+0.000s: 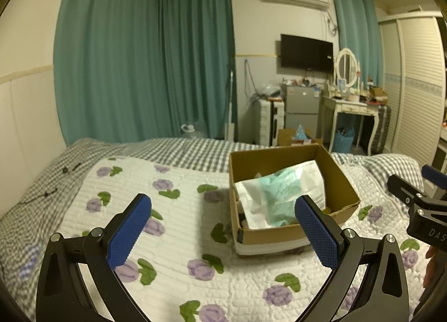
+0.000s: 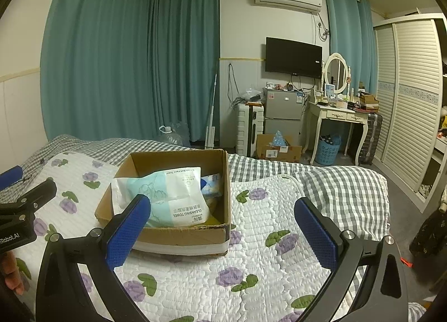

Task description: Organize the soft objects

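Observation:
An open cardboard box [image 1: 343, 182] sits on the flowered quilt [image 1: 173, 227] on the bed; it also shows in the right wrist view [image 2: 226, 182]. Inside lies a white and pale-blue pack of cleansing towels [image 2: 173, 196], also seen in the left wrist view [image 1: 282, 190], with a smaller blue-patterned pack [image 2: 211, 183] beside it. My left gripper [image 1: 223, 227] is open and empty, above the quilt just left of the box. My right gripper [image 2: 223, 227] is open and empty, in front of the box's near right corner. Each gripper shows at the edge of the other's view.
A grey checked sheet [image 2: 343, 182] covers the bed under the quilt. Beyond the bed stand teal curtains [image 2: 125, 65], a small fridge [image 2: 282, 112], a white dressing table [image 2: 338, 115], a floor box [image 2: 276, 148] and a louvred wardrobe [image 2: 410, 93].

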